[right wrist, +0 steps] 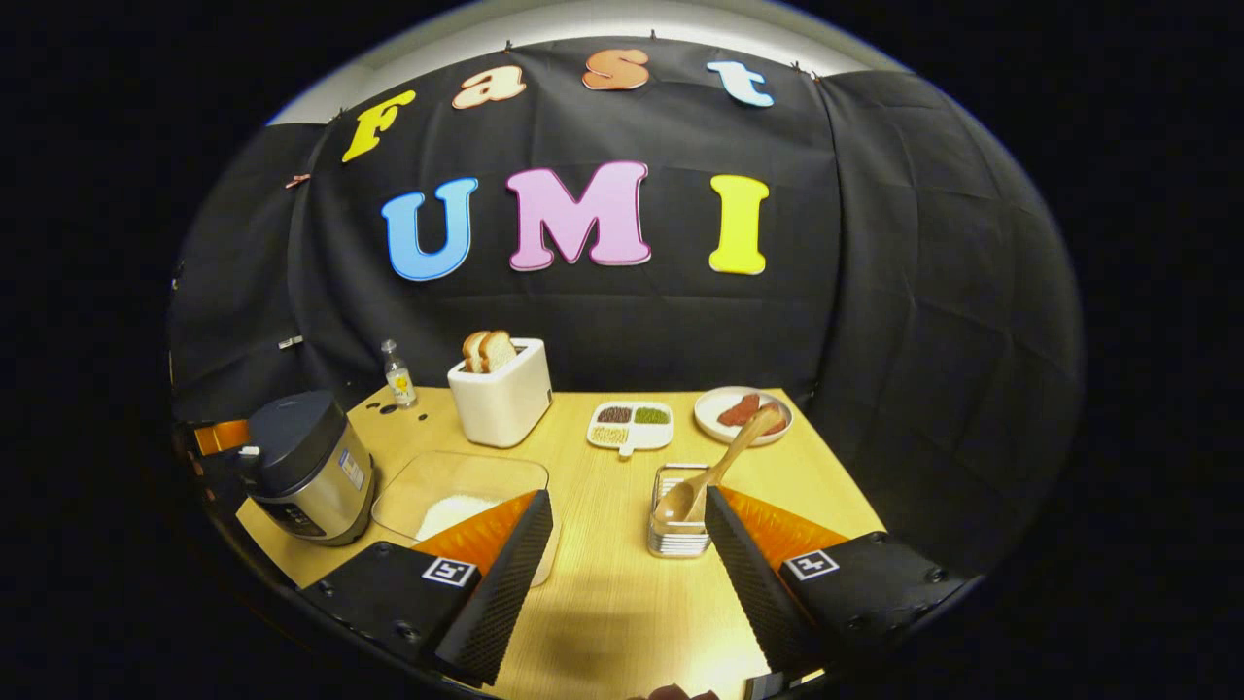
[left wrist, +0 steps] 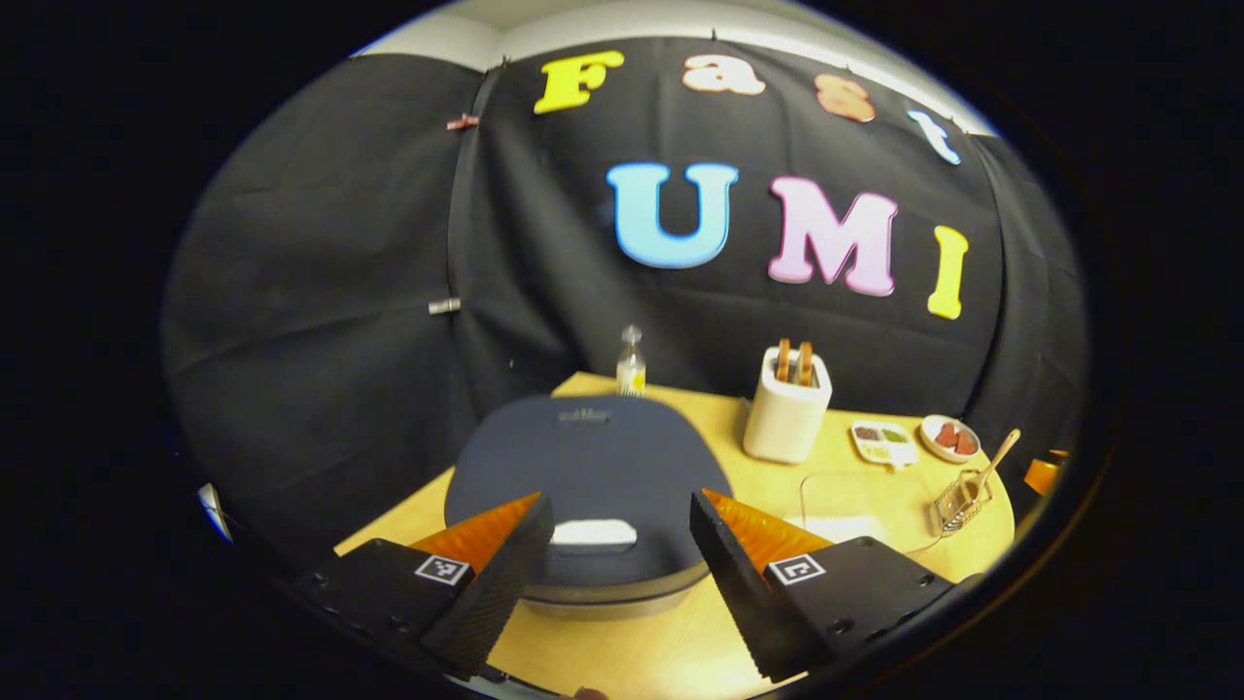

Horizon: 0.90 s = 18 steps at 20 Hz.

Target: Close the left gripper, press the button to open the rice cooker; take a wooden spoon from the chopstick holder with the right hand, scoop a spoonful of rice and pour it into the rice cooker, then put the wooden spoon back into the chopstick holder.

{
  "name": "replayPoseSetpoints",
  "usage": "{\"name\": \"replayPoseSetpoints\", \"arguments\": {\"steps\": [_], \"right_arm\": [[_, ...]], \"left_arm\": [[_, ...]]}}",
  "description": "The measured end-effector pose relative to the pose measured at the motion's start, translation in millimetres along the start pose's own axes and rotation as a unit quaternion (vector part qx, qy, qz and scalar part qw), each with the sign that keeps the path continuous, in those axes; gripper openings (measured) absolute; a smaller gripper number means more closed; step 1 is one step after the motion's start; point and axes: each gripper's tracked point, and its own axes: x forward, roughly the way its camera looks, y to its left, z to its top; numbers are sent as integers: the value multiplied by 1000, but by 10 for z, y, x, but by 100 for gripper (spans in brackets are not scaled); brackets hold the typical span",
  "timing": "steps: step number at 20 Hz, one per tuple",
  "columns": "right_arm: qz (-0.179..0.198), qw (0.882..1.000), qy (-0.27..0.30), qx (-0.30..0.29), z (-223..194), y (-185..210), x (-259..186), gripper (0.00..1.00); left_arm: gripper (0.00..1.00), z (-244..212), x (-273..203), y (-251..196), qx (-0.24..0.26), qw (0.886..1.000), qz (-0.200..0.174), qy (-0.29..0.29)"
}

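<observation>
On the table, our rice cooker [left wrist: 593,467] is shut, both grippers [left wrist: 612,574] [right wrist: 627,574] gape empty, so every step waits.

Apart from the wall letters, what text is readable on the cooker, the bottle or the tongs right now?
Rice cooker: small lid mark, too blurred to read.
Its side panel: too small to read.
Bottle label: too small to read.
Left tongs, right tongs: square coded markers, no words.

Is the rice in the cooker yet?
Not yet; nothing looks done. The rice cooker lid is down. The left gripper hovers open before its button. The wooden spoon sits in its holder, and the rice is unscooped.
</observation>
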Motion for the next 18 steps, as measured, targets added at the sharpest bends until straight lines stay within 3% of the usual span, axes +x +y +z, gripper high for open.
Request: {"name": "replayPoseSetpoints", "arguments": {"steps": [5,8,13,18], "right_arm": [[-2,998,-65,12,497,85,-251,99],[-11,996,-81,-21,586,218,-486,98],[-38,996,-86,7,600,454,-783,98],[-74,993,-91,9,615,508,-859,99]], "left_arm": [[95,523,-374,-160,13,997,-19,-73],[94,663,-531,-284,31,993,-56,-96],[93,601,-661,-394,40,988,-124,-85],[94,591,-596,-368,31,987,-139,-77]]}}
